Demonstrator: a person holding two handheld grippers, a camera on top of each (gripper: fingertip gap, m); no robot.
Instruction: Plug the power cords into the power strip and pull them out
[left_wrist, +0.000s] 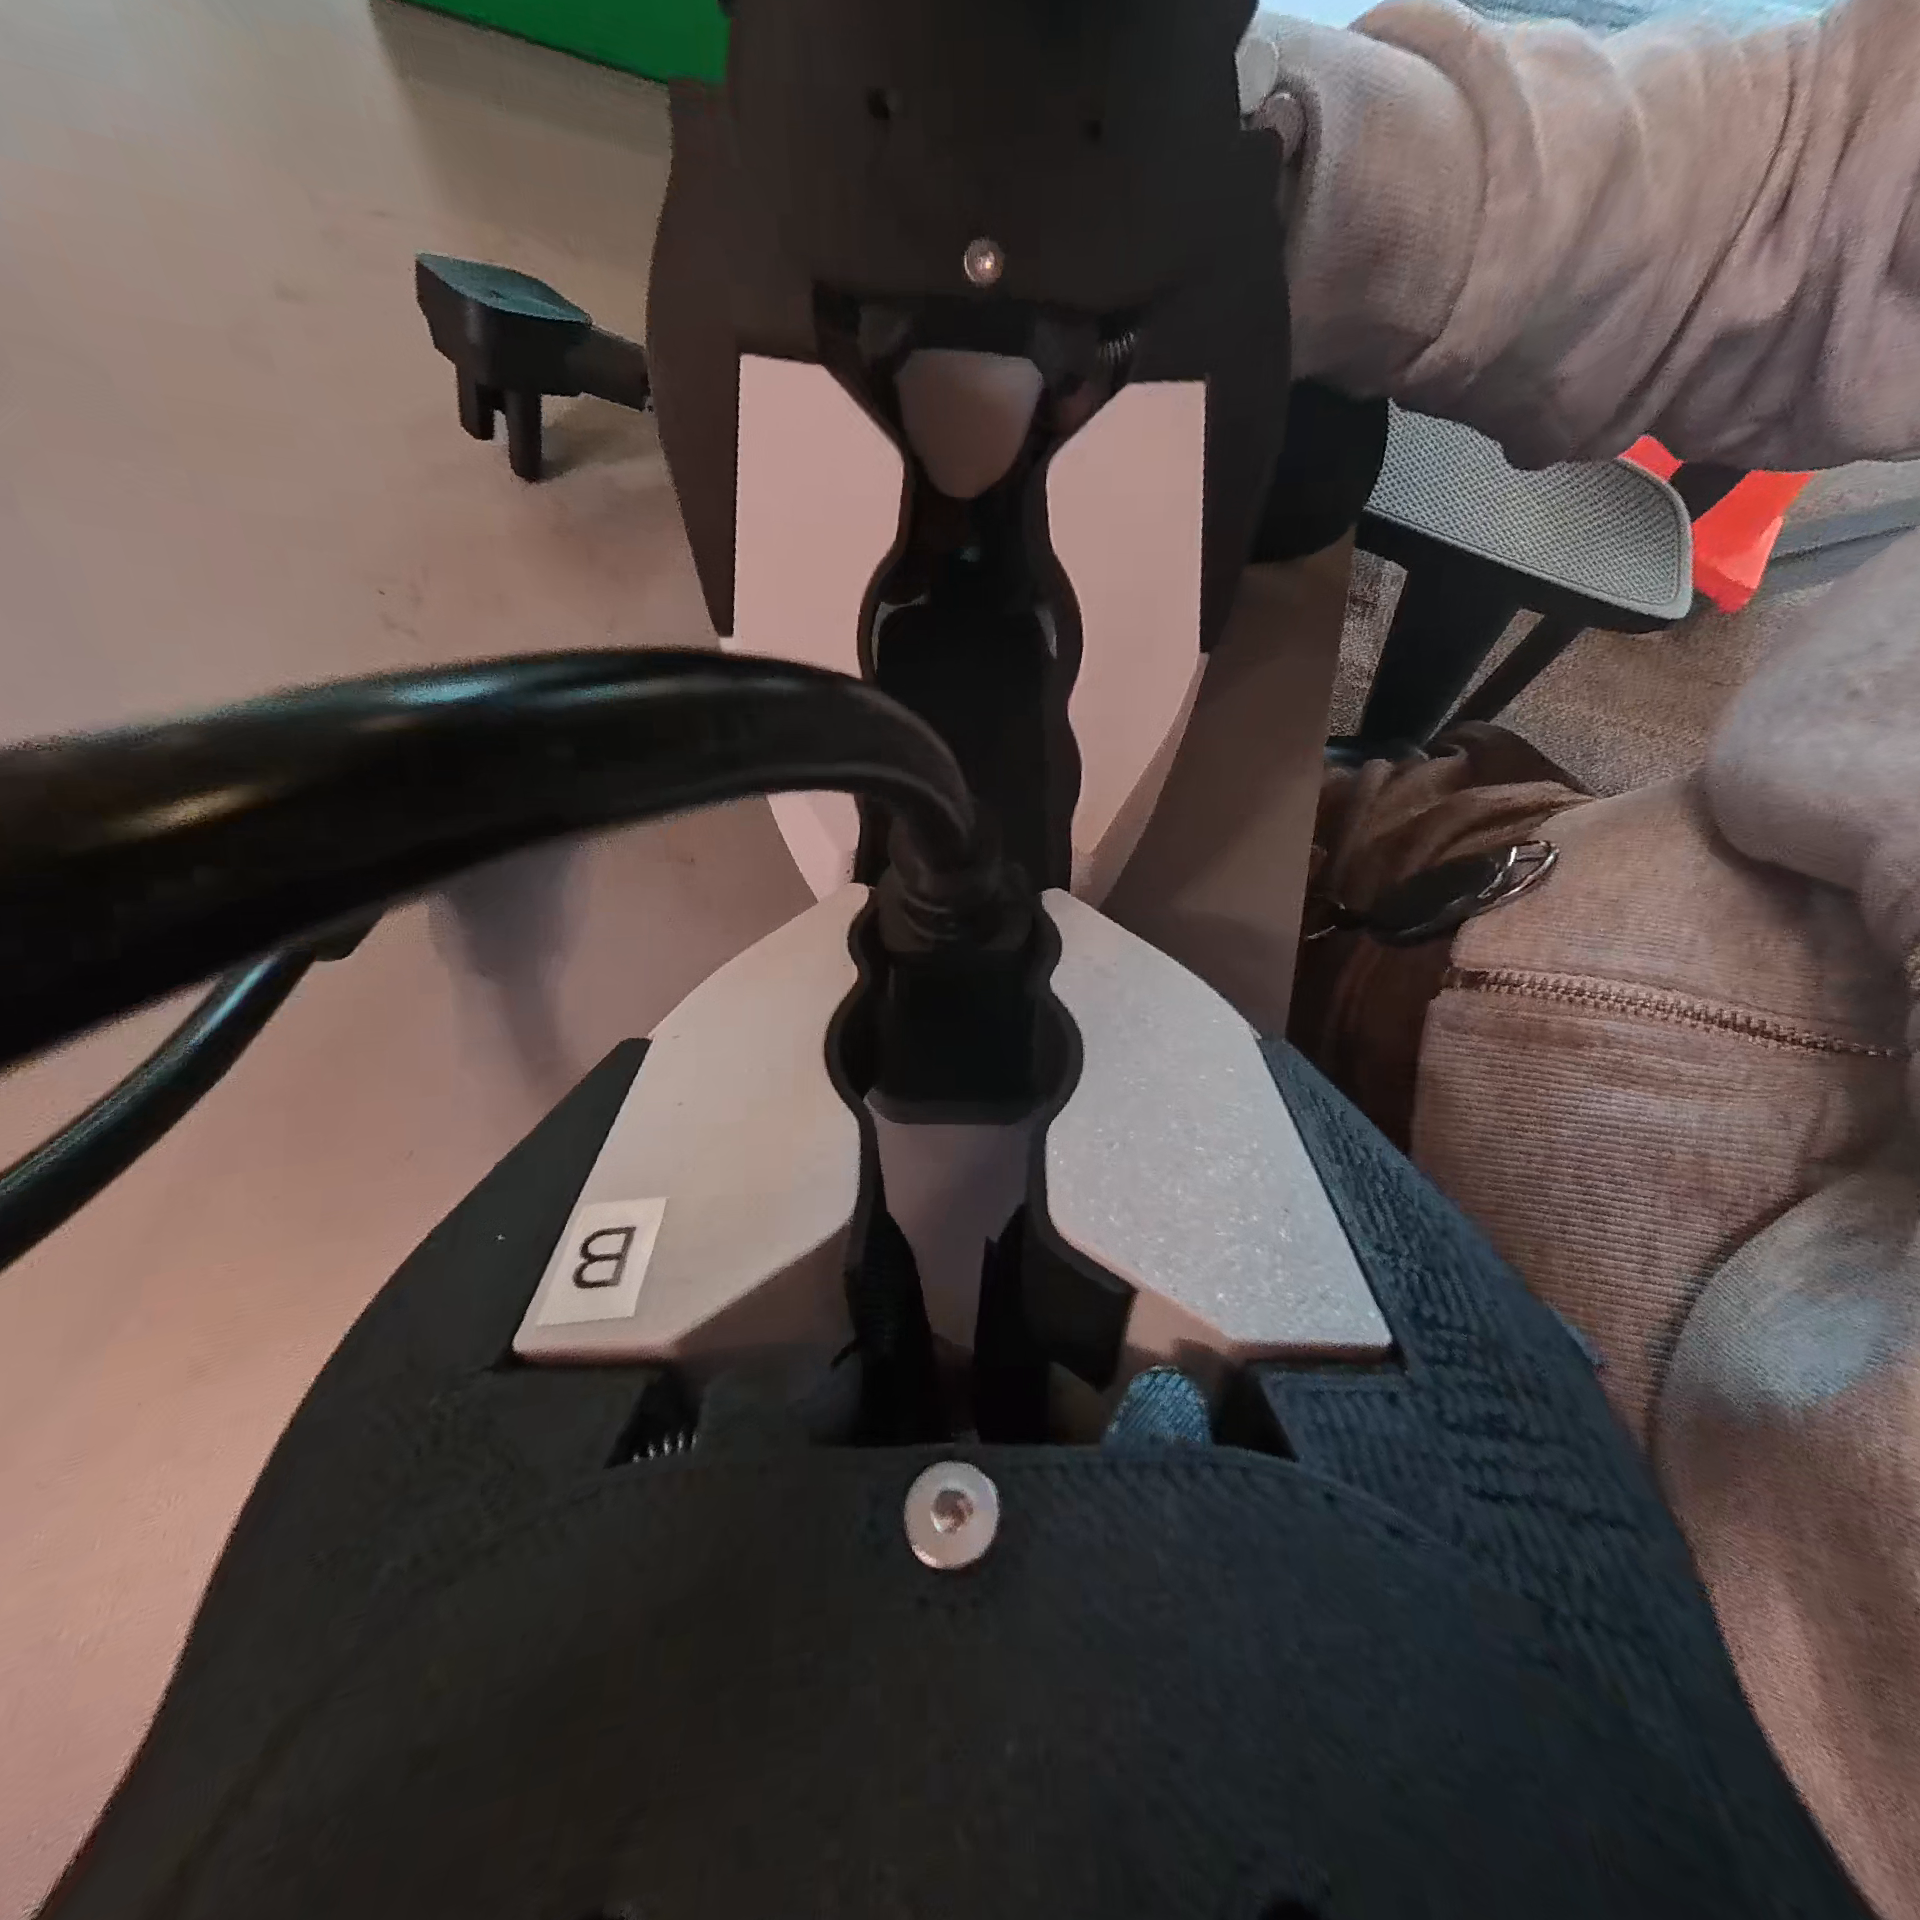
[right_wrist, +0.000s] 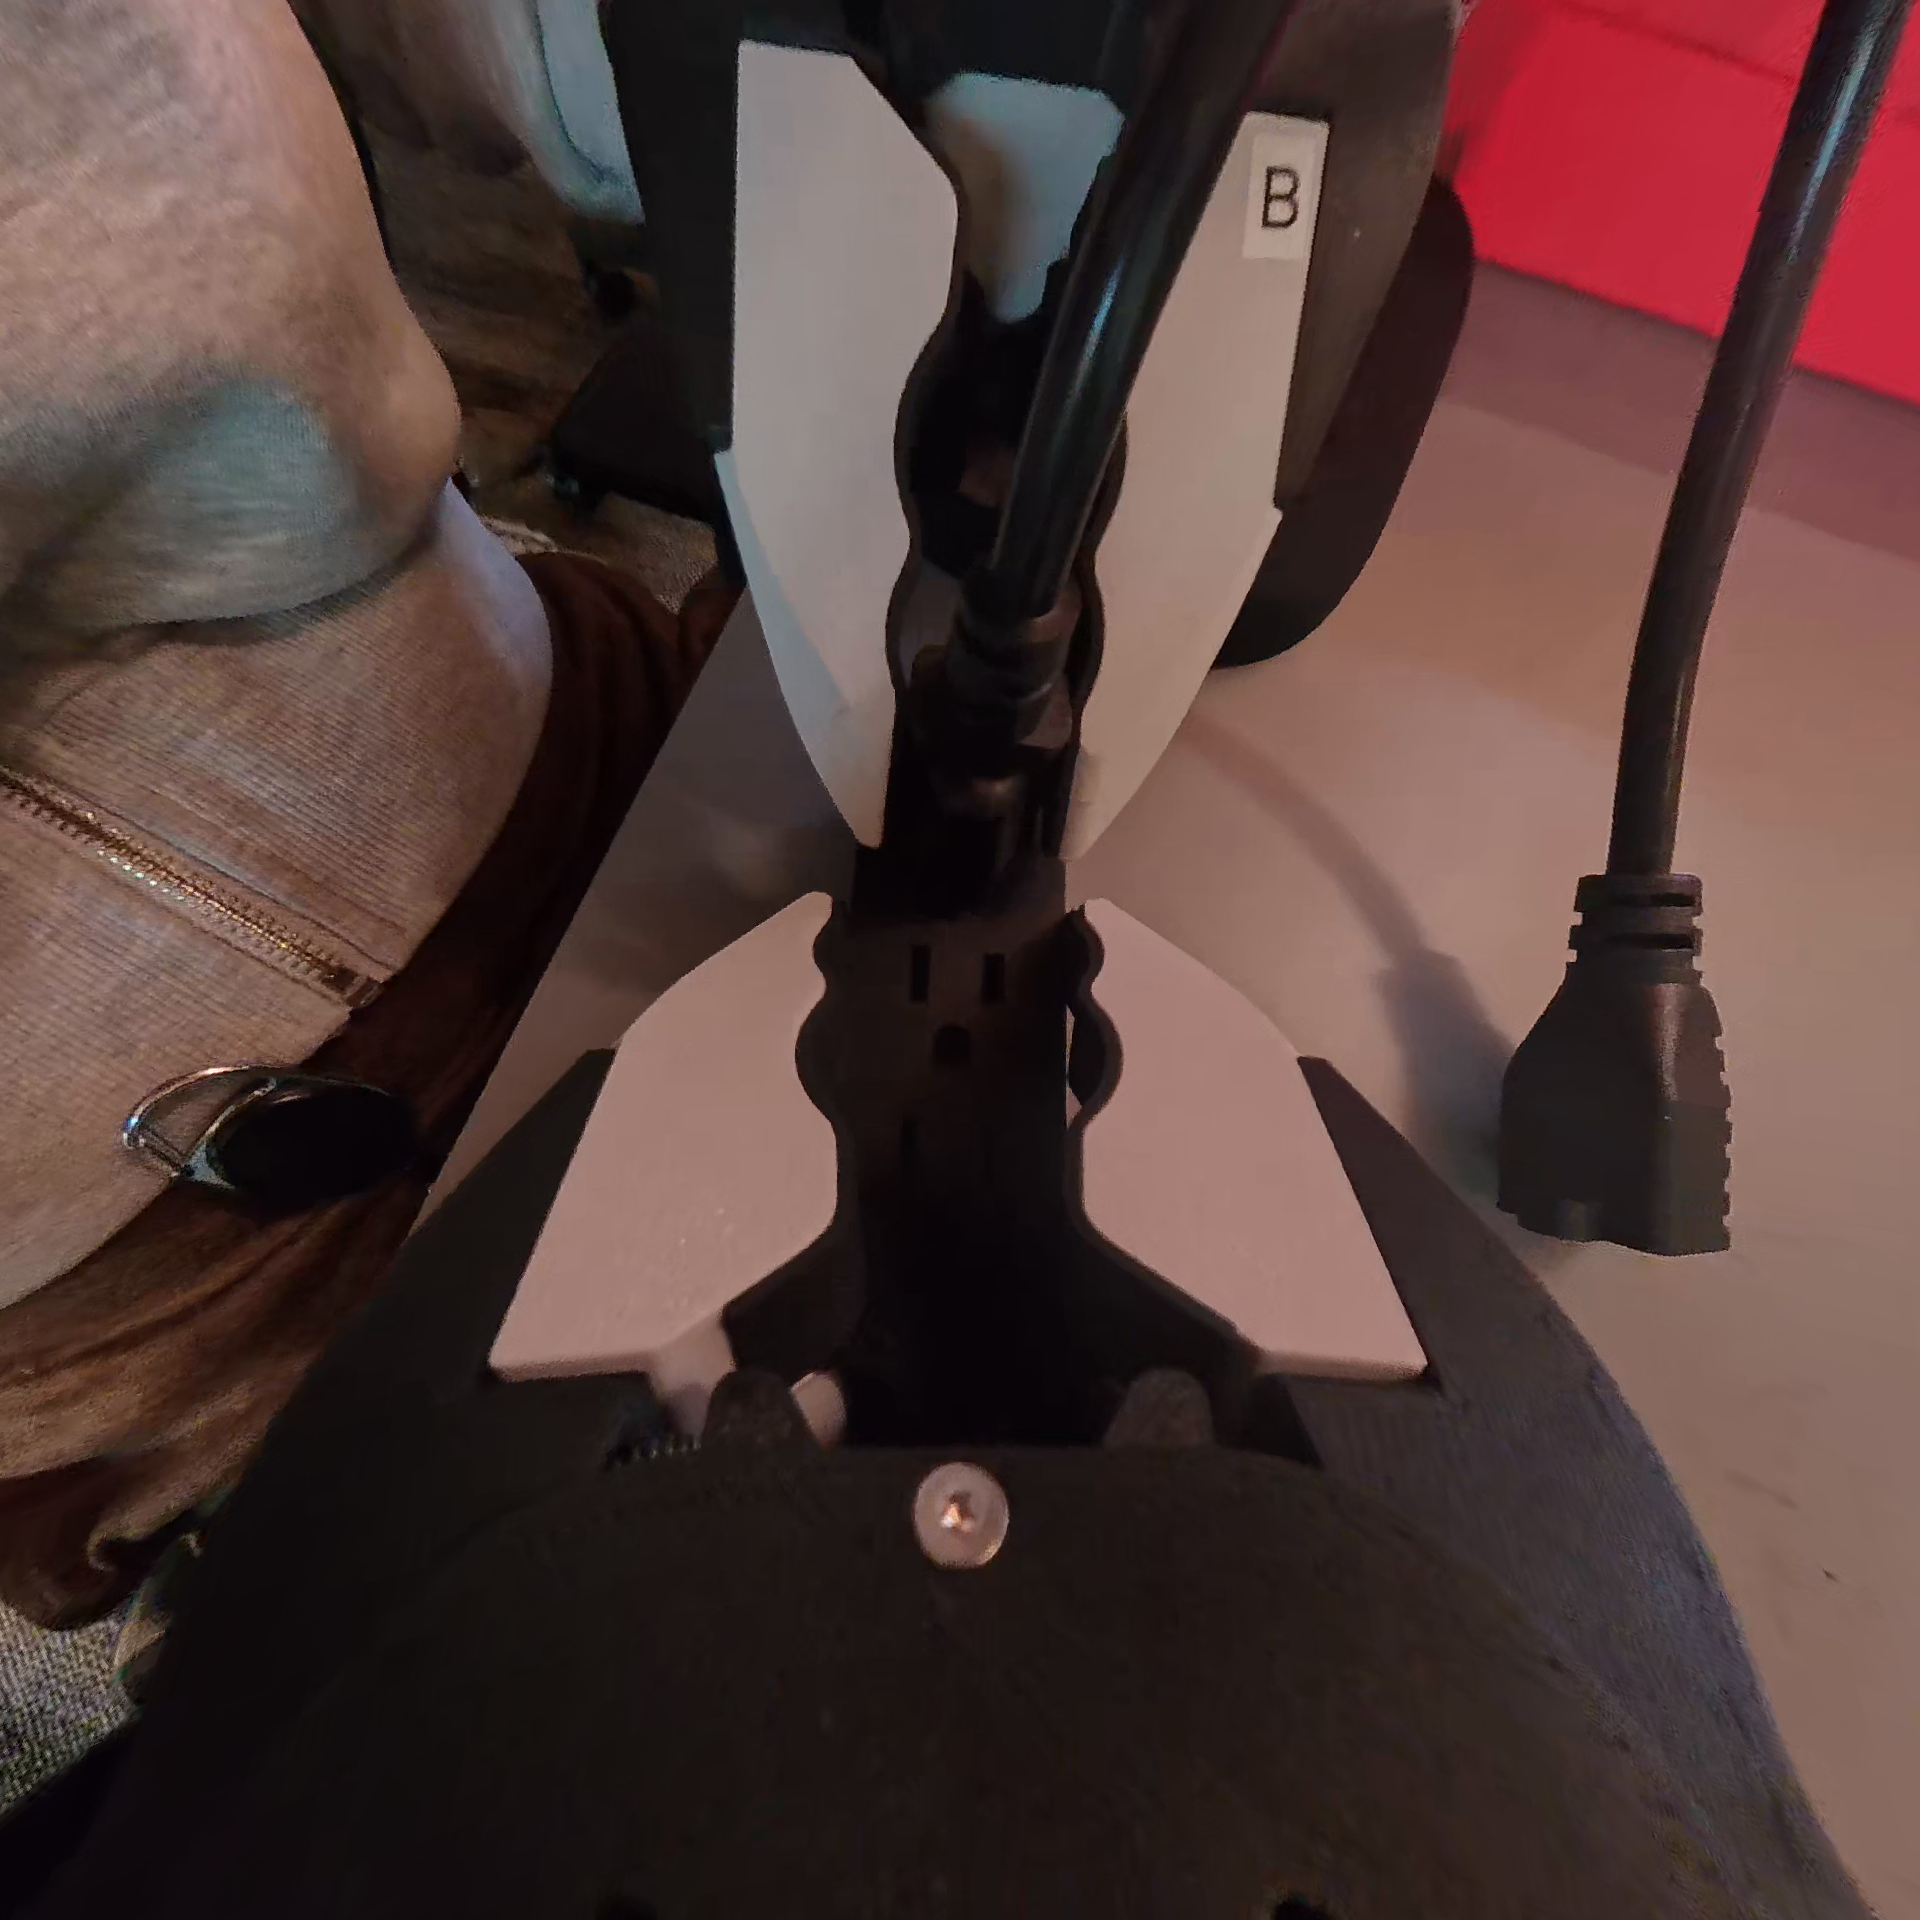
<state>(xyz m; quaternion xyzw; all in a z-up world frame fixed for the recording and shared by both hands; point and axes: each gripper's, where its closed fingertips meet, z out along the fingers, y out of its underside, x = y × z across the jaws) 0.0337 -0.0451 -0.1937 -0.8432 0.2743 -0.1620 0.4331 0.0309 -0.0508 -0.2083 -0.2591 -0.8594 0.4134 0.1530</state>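
Note:
My left gripper (left_wrist: 956, 914) is shut on a black plug (left_wrist: 956, 1023). Its thick black cord (left_wrist: 416, 769) arcs away to the left. My right gripper (right_wrist: 951, 925) is shut on the black power strip (right_wrist: 951, 997), whose free outlet faces the camera. The two grippers face each other tip to tip. In the right wrist view the left gripper (right_wrist: 977, 831) presses the plug (right_wrist: 997, 717) against the strip just beyond that outlet. The prongs are hidden. In the left wrist view the right gripper (left_wrist: 997, 769) holds the strip (left_wrist: 966, 686) upright.
A second black cord end (right_wrist: 1621, 1091) lies on the pale table (right_wrist: 1558, 1558) to the right. Another black plug (left_wrist: 499, 332) lies at far left. The person's brown sleeves (left_wrist: 1558, 208) and zipped jacket (right_wrist: 260, 831) crowd one side. A grey chair (left_wrist: 1538, 520) stands beyond the table edge. Only a small space, under 4 cm, lies between the two pairs of fingers.

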